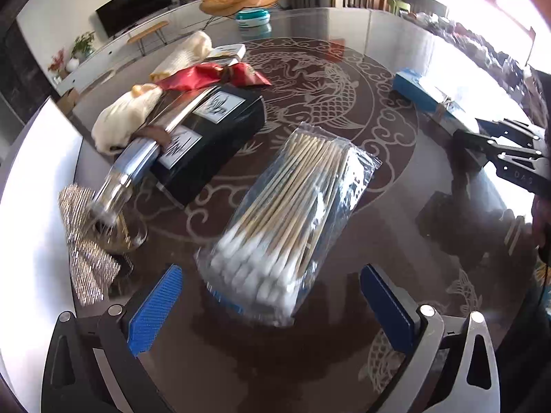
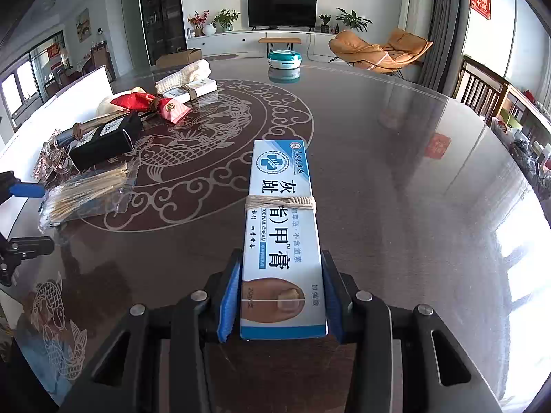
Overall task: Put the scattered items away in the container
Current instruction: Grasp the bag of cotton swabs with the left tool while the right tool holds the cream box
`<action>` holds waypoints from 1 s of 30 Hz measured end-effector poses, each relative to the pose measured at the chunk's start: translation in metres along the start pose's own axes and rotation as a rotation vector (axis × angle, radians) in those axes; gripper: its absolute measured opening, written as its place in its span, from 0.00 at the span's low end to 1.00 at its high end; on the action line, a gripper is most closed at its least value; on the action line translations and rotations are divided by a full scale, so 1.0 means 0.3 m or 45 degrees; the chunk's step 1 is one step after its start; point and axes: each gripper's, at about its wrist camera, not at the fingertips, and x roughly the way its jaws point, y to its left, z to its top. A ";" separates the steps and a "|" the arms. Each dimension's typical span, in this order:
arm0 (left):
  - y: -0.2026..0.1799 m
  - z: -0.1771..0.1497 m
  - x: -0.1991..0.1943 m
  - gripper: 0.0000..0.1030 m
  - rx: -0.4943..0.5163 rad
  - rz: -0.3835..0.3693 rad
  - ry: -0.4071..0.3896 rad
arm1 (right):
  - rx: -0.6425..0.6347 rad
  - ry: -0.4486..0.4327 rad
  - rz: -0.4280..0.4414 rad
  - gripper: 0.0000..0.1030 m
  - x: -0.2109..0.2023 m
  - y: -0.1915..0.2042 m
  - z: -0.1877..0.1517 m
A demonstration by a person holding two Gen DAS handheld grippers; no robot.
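My right gripper (image 2: pixel 280 296) is shut on a blue and white toe nail cream box (image 2: pixel 282 227) tied with string, held over the dark table; the box also shows in the left wrist view (image 1: pixel 427 94). My left gripper (image 1: pixel 272 306) is open, its blue pads on either side of the near end of a clear bag of cotton swabs (image 1: pixel 292 213), apart from it. The bag also shows in the right wrist view (image 2: pixel 86 192). A white container edge (image 1: pixel 38 179) lies at the table's left.
A black box (image 1: pixel 210 134) with a shiny tube on it, a red packet (image 1: pixel 213 75), cream cloths (image 1: pixel 124 117), a glittery item (image 1: pixel 86 241) and a white carton (image 2: pixel 193 91) lie on the patterned table (image 2: pixel 396 179). A teal round tin (image 2: pixel 285 59) stands at the far edge.
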 end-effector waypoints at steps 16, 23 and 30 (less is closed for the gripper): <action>-0.106 0.134 0.088 1.00 -0.024 -0.136 0.043 | 0.002 0.001 -0.013 0.45 -0.003 -0.001 -0.001; -0.130 0.067 0.025 0.57 -0.089 -0.109 -0.041 | 0.003 0.001 -0.015 0.46 -0.003 0.000 -0.001; -0.060 -0.036 -0.023 0.38 -0.340 -0.082 -0.095 | 0.003 0.002 -0.016 0.46 -0.004 0.000 -0.001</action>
